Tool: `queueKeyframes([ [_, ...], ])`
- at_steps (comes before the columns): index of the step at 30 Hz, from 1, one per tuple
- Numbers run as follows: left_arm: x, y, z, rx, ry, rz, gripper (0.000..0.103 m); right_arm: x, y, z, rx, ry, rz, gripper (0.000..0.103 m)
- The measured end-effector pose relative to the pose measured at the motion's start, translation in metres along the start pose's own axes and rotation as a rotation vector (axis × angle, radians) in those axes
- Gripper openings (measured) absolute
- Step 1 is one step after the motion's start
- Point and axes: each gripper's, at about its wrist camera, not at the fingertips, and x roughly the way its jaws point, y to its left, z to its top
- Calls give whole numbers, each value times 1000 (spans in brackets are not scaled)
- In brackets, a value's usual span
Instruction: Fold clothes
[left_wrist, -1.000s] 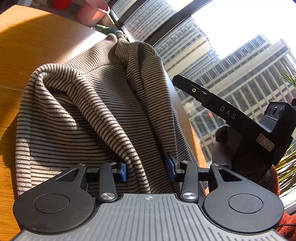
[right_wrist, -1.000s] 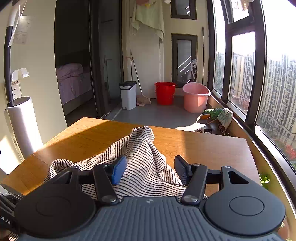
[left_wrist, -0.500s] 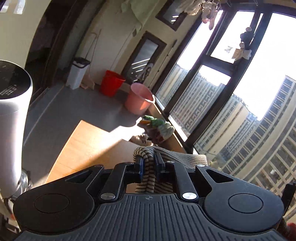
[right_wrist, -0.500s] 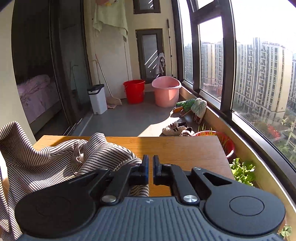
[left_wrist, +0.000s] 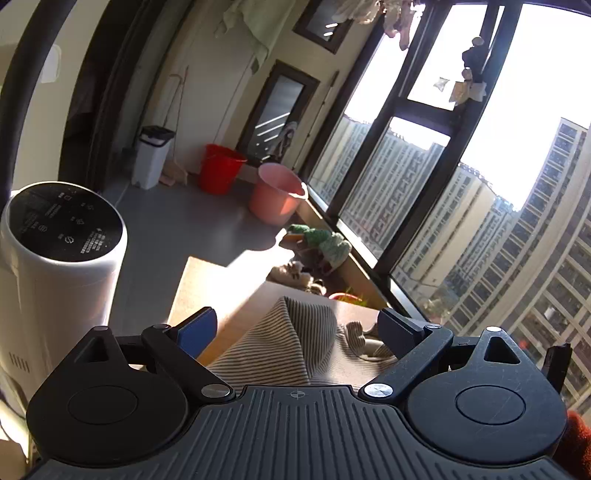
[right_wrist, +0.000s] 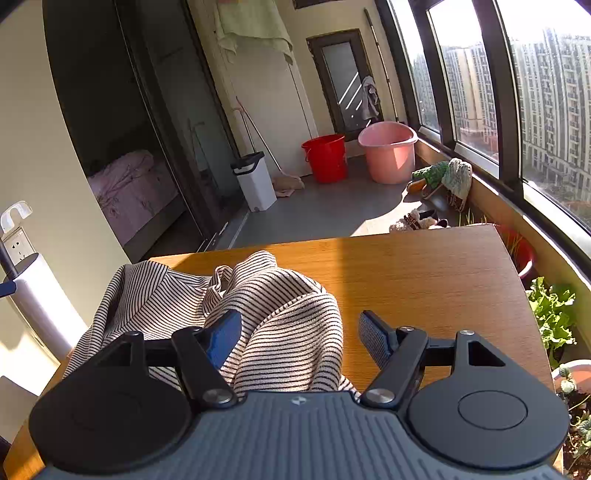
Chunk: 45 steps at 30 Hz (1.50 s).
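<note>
Two claws, left claw (left_wrist: 297, 326) and right claw (right_wrist: 299, 334), just spread, over striped garment (right_wrist: 280, 314) on table (right_wrist: 424, 273).

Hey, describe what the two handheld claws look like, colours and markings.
Both are matte black. The left claw and right claw each have a ribbed grey deck with a small crosshair mark, two round discs, silver pivot screws, triangular cut-outs and blue finger pads.

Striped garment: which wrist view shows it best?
Right wrist view: the striped garment lies bunched across the wooden table, most of it visible. Left wrist view catches only a peaked fold between the open claw's fingers.
</note>
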Motion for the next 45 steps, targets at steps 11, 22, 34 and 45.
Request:
queueKeyframes([
  [11, 99, -72, -106, 99, 362, -335, 98, -6, 53, 36, -333, -141, -220, 7],
  [22, 110, -57, -123, 138, 419, -323, 99, 8, 12, 29, -222, -104, -362, 43],
  [34, 232, -101, -19, 539, 286, -52, 71, -1, 26, -63, 20, -47, 211, 79],
  [45, 265, -106, -23, 558, 360, -66, 87, -14, 8, -62, 117, -129, 336, 98],
])
